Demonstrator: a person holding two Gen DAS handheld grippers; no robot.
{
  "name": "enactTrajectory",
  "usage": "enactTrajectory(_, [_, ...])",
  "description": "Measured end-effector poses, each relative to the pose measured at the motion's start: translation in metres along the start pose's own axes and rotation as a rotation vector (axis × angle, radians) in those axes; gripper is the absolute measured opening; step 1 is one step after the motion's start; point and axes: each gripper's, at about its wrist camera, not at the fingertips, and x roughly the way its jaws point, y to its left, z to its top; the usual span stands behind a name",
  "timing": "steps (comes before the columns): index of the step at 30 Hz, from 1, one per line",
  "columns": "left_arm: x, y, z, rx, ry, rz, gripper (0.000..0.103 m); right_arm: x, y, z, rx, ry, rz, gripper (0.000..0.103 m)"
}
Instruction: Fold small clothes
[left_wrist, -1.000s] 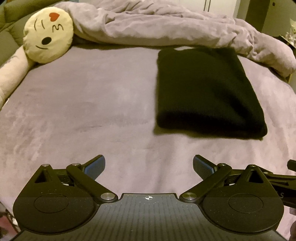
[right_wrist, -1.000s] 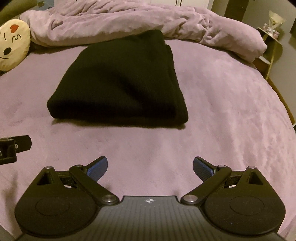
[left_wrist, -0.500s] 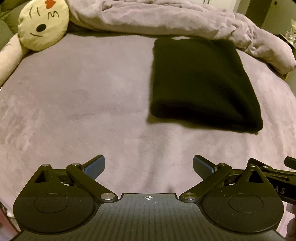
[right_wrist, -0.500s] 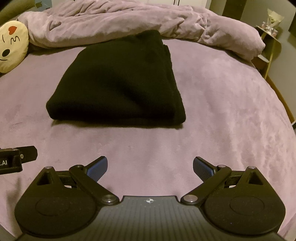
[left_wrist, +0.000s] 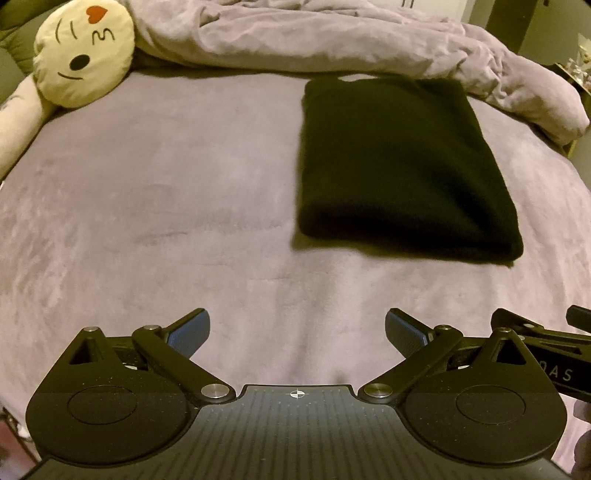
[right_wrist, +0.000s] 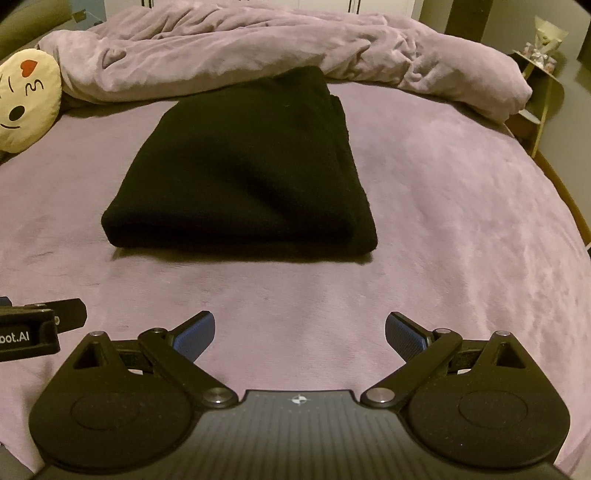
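Observation:
A black garment (left_wrist: 399, 166) lies folded into a thick rectangle on the purple bed, its folded edge toward me. The right wrist view shows the same black garment (right_wrist: 243, 170) straight ahead. My left gripper (left_wrist: 297, 328) hovers over bare bed, short of the garment and to its left, fingers spread wide with nothing between them. My right gripper (right_wrist: 300, 330) is held just short of the garment's near edge, also open and holding nothing. The two grippers sit side by side; each one's body shows at the edge of the other's view.
A rumpled purple duvet (left_wrist: 332, 37) is heaped along the far side of the bed (left_wrist: 147, 184). A round cream face cushion (left_wrist: 83, 51) rests at the far left. A small shelf with ornaments (right_wrist: 543, 55) stands beyond the bed's right edge.
Both views shift slightly; the left camera has tilted, bringing the cushion and garment lower in frame than half a second ago. The garment lies as before. Both grippers stay open.

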Motion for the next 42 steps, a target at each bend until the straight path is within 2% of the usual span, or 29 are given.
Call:
enactTrajectory(15, [0.0, -0.004, 0.0, -0.009, 0.0, 0.006, 0.103, -0.002, 0.0, -0.002, 0.005, -0.002, 0.006, 0.099])
enactTrajectory(20, [-0.002, -0.009, 0.0, 0.022, -0.024, 0.041, 0.103, -0.001, -0.002, -0.002, 0.012, 0.003, 0.009, 0.099])
enactTrajectory(30, [-0.002, -0.016, 0.001, 0.074, -0.024, 0.08, 0.103, -0.003, -0.002, -0.005, 0.018, 0.002, 0.014, 0.099])
enactTrajectory(42, [-0.004, -0.014, -0.002, 0.074, -0.026, 0.011, 0.103, -0.006, -0.004, -0.006, 0.029, -0.007, 0.019, 0.099])
